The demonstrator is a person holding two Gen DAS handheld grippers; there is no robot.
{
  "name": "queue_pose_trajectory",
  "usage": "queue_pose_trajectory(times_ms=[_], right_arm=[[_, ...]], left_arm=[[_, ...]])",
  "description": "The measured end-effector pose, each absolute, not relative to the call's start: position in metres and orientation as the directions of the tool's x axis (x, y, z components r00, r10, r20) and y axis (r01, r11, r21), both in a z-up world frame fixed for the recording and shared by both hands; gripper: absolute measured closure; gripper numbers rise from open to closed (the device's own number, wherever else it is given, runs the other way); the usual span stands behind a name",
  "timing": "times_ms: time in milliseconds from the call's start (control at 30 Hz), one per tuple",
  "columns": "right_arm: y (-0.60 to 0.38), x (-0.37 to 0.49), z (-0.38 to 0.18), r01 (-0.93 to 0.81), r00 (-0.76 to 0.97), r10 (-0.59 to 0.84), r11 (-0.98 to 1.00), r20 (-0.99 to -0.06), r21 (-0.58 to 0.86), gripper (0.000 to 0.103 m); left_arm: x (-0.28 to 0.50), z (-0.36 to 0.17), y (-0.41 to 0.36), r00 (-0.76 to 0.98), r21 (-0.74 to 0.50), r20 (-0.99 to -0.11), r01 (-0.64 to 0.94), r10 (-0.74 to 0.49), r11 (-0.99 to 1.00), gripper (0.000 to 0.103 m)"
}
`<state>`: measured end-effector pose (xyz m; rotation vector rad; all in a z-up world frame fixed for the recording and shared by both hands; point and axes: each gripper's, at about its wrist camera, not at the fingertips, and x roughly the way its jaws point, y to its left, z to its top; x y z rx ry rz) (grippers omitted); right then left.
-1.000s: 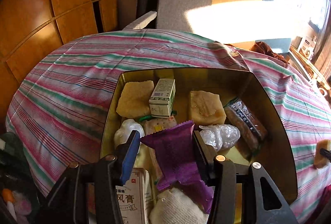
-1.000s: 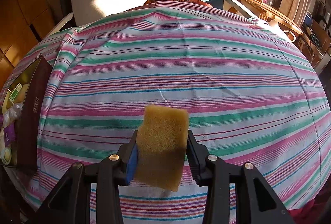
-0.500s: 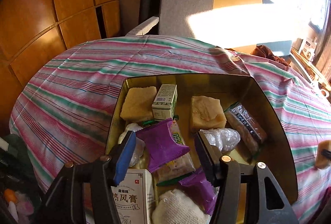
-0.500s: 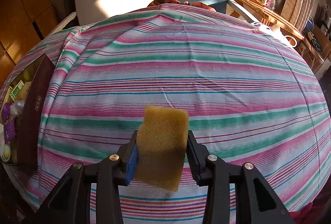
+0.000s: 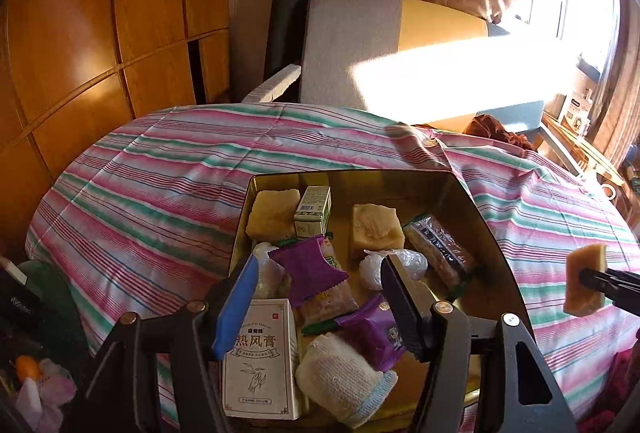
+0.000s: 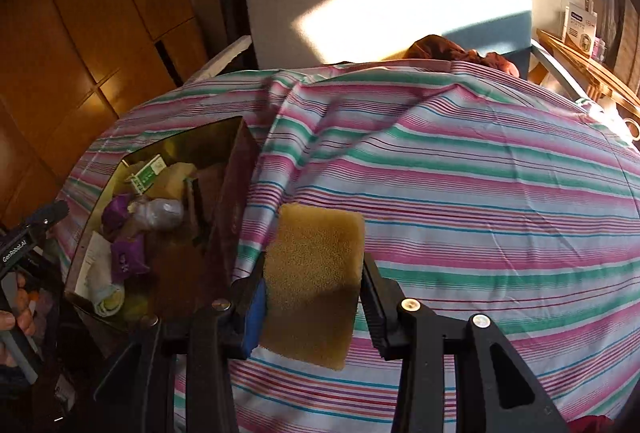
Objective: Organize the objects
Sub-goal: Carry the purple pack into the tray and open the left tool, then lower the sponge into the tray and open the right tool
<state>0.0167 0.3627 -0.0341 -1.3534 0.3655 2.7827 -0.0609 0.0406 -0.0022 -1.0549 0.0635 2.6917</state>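
The left gripper (image 5: pixel 316 297) hangs over the gold box (image 5: pixel 492 233), its jaws opening with nothing held. The right gripper (image 6: pixel 312 297) squeezes a yellow sponge (image 6: pixel 316 273) above the striped cloth (image 6: pixel 480 193), at the box's three o'clock side.

Yellow sponge (image 6: pixel 314 283) upright beside tin (image 6: pixel 236 217)

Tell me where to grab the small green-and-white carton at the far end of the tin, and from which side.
Take the green-and-white carton by its two long side faces near the top, coming from above. It sits propped against the tin's far wall, with a yellow sponge block close on its left, so a low approach looks blocked. The left gripper, jaws opening and empty, seems best placed.
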Motion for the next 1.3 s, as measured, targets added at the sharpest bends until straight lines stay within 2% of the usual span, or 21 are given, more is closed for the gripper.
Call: queue_pose_trajectory(times_ms=[267,467,600,733,767,867,1000,1200,1300], right_arm=[[0.271,-0.019,-0.022,0.072,-0.591,-0.228,-0.970,-0.774,0.231,0.061],[0.235,-0.041,-0.043,0.089,-0.510,-0.211,-0.977,-0.834,0.193,0.061],[0.217,-0.051,-0.064,0.077,-0.462,-0.170,-0.985,-0.870,0.152,0.061],[0.202,-0.056,-0.084,0.084,-0.421,-0.186,-0.982,-0.888,0.167,0.058],[0.199,-0.055,-0.087,0.087,-0.416,-0.184,-0.983,-0.890,0.163,0.057],[0.195,-0.051,-0.090,0.092,-0.435,-0.206,-0.978,-0.877,0.185,0.052],[0.198,-0.041,-0.081,0.092,-0.485,-0.233,-0.972,-0.843,0.216,0.036],[0.203,-0.017,-0.052,0.046,-0.602,-0.178,-0.981,-0.778,0.189,0.036],[0.203,-0.006,-0.039,0.010,-0.658,-0.121,-0.988,-0.743,0.153,0.036]], left_arm=[[-0.048,-0.003,0.028,-0.708,-0.067,-0.673,-0.229,0.214,-0.971,0.031],[-0.043,-0.009,0.010,-0.709,-0.074,-0.681,-0.182,0.183,-0.980,0.020],[-0.039,-0.014,0.002,-0.704,-0.074,-0.693,-0.148,0.158,-0.986,0.017],[-0.033,-0.011,-0.002,-0.716,-0.074,-0.683,-0.129,0.144,-0.989,0.001],[-0.031,-0.010,-0.003,-0.720,-0.075,-0.679,-0.126,0.143,-0.989,0.000],[-0.028,-0.008,-0.003,-0.724,-0.069,-0.677,-0.117,0.132,-0.991,0.000],[-0.027,-0.008,-0.003,-0.720,-0.071,-0.682,-0.105,0.125,-0.992,0.000],[-0.020,-0.008,0.002,-0.734,-0.012,-0.677,-0.066,0.056,-0.998,0.000],[-0.014,-0.005,0.003,-0.743,-0.018,-0.666,-0.063,0.059,-0.998,0.000]])
